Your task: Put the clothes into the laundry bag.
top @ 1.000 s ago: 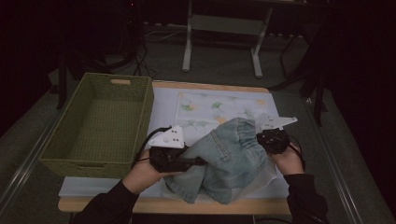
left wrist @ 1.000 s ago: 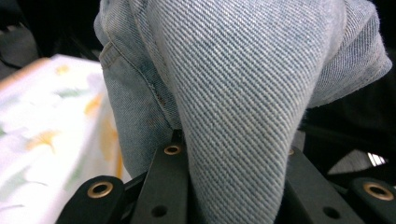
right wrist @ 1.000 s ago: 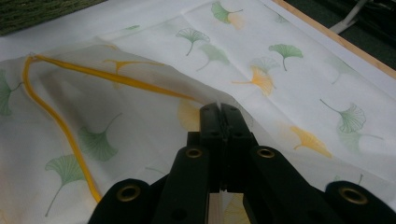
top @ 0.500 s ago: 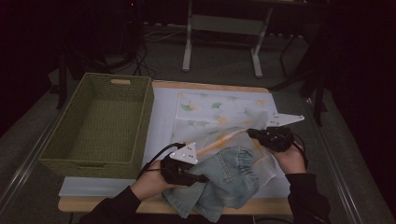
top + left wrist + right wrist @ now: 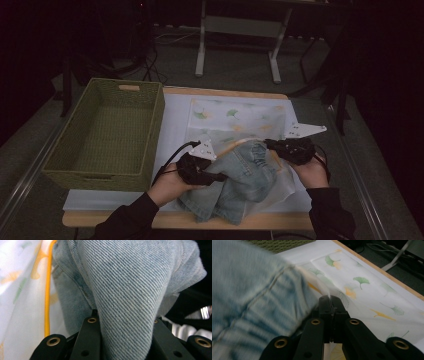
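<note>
Since a second ago the faded light-blue denim jeans have slid toward the near table edge, and the left gripper has come down and back with them, while the right gripper has barely shifted. The thin translucent laundry bag printed with green and yellow ginkgo leaves now lies partly over the denim, its yellow-trimmed mouth against the jeans. That reads as the garment being worked into the bag, with most of it not yet inside, though the high view is too dim to say how much cloth is already under the mesh.

In the left gripper view the jaws are closed on a thick fold of the jeans, the denim bulging up between them. In the right gripper view the jaws are pressed together, pinching the thin edge of the laundry bag and holding it up beside the jeans.

The jeans sit at the front of the white-covered table, between the two hands; the woven green rectangular basket stands well to the left.
</note>
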A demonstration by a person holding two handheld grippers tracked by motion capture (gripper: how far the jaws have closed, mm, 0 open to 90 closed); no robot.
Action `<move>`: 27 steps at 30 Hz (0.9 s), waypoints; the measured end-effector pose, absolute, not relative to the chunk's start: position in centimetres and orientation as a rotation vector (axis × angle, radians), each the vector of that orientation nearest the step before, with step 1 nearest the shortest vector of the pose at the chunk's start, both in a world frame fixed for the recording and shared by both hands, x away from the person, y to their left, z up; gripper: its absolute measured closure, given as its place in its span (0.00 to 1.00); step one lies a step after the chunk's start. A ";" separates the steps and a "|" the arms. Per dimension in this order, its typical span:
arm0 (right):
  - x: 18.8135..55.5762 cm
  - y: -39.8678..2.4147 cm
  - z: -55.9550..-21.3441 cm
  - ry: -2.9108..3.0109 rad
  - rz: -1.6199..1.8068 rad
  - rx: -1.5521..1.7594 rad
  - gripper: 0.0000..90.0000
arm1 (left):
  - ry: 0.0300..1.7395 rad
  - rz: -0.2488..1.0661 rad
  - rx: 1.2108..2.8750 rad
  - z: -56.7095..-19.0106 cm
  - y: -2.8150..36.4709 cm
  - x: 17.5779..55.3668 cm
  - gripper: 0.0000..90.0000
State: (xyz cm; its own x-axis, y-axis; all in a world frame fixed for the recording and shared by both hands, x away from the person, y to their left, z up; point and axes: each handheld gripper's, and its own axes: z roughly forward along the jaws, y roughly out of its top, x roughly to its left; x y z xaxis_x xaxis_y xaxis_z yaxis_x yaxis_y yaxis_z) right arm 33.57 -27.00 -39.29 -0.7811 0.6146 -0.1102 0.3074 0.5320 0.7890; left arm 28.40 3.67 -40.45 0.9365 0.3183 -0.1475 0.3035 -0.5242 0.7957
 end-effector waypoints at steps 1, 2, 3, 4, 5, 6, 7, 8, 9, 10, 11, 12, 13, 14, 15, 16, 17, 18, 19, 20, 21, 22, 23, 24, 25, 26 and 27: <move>33.5 -27.0 -39.2 2.395 1.131 0.762 0.99 | 0.441 0.013 2.155 -40.3 3.6 28.6 0.86; 33.5 -27.0 -39.2 2.390 1.132 0.762 0.99 | 0.442 0.001 2.158 -40.3 3.4 28.7 0.86; 33.5 -27.1 -39.1 2.387 1.133 0.763 0.99 | 0.443 -0.011 2.167 -40.5 3.2 28.8 0.86; 33.5 -27.1 -39.0 2.385 1.134 0.760 0.99 | 0.454 -0.017 2.177 -40.8 2.9 29.0 0.86; 33.5 -27.2 -38.9 2.384 1.134 0.760 0.99 | 0.463 -0.025 2.194 -41.2 2.6 29.1 0.86; 33.4 -27.2 -38.8 2.381 1.139 0.761 0.99 | 0.455 -0.026 2.213 -41.6 2.3 29.2 0.86; 33.4 -27.2 -38.7 2.383 1.149 0.758 0.99 | 0.474 -0.033 2.230 -42.1 2.0 29.4 0.86; 33.2 -27.1 -38.6 2.379 1.155 0.749 0.99 | 0.482 -0.038 2.238 -42.3 1.8 29.6 0.86; 33.1 -27.1 -38.6 2.377 1.158 0.740 0.99 | 0.492 -0.040 2.248 -42.6 1.6 29.7 0.86; 33.0 -26.9 -38.5 2.381 1.150 0.732 0.99 | 0.506 -0.043 2.256 -42.8 1.5 29.9 0.86; 32.8 -26.8 -38.4 2.383 1.146 0.721 0.99 | 0.531 -0.044 2.257 -43.0 1.4 30.1 0.86; 32.7 -26.7 -38.4 2.384 1.142 0.713 0.99 | 0.548 -0.048 2.257 -43.1 1.4 30.3 0.86; 32.6 -26.6 -38.3 2.387 1.147 0.703 0.99 | 0.561 -0.032 2.257 -43.1 1.5 30.5 0.86; 32.4 -26.4 -38.3 2.390 1.147 0.694 0.99 | 0.575 -0.014 2.250 -43.1 1.5 30.5 0.86; 32.3 -26.3 -38.3 2.392 1.139 0.687 0.99 | 0.583 -0.005 2.242 -42.9 1.6 30.6 0.86; 32.3 -26.3 -38.3 2.392 1.139 0.687 0.99 | 0.583 -0.005 2.242 -42.9 1.6 30.6 0.86; 32.2 -26.3 -38.4 2.396 1.132 0.682 0.99 | 0.607 0.030 2.219 -42.5 1.7 30.6 0.86; 32.2 -26.3 -38.5 2.396 1.136 0.679 0.99 | 0.616 0.043 2.207 -42.2 1.9 30.6 0.86; 32.1 -26.3 -38.5 2.398 1.135 0.680 0.99 | 0.631 0.066 2.191 -41.9 2.0 30.6 0.86; 32.1 -26.3 -38.5 2.398 1.135 0.680 0.99 | 0.631 0.066 2.191 -41.9 2.0 30.6 0.86; 32.1 -26.3 -38.5 2.398 1.138 0.678 0.99 | 0.643 0.109 2.168 -41.4 2.1 30.5 0.86; 32.0 -26.2 -38.5 2.394 1.146 0.676 0.99 | 0.661 0.116 2.149 -41.2 2.1 30.6 0.86; 31.9 -26.1 -38.4 2.391 1.155 0.675 0.99 | 0.674 0.128 2.140 -41.1 2.0 30.7 0.86; 31.9 -26.1 -38.3 2.388 1.161 0.672 0.99 | 0.687 0.141 2.133 -41.0 1.9 30.8 0.86; 31.9 -26.0 -38.2 2.388 1.166 0.671 0.99 | 0.688 0.155 2.136 -41.0 1.6 30.9 0.86; 31.8 -25.9 -38.1 2.385 1.169 0.666 0.99 | 0.688 0.166 2.144 -41.1 1.3 31.1 0.86; 31.8 -25.8 -38.0 2.382 1.175 0.662 0.99 | 0.693 0.170 2.147 -41.2 1.1 31.2 0.86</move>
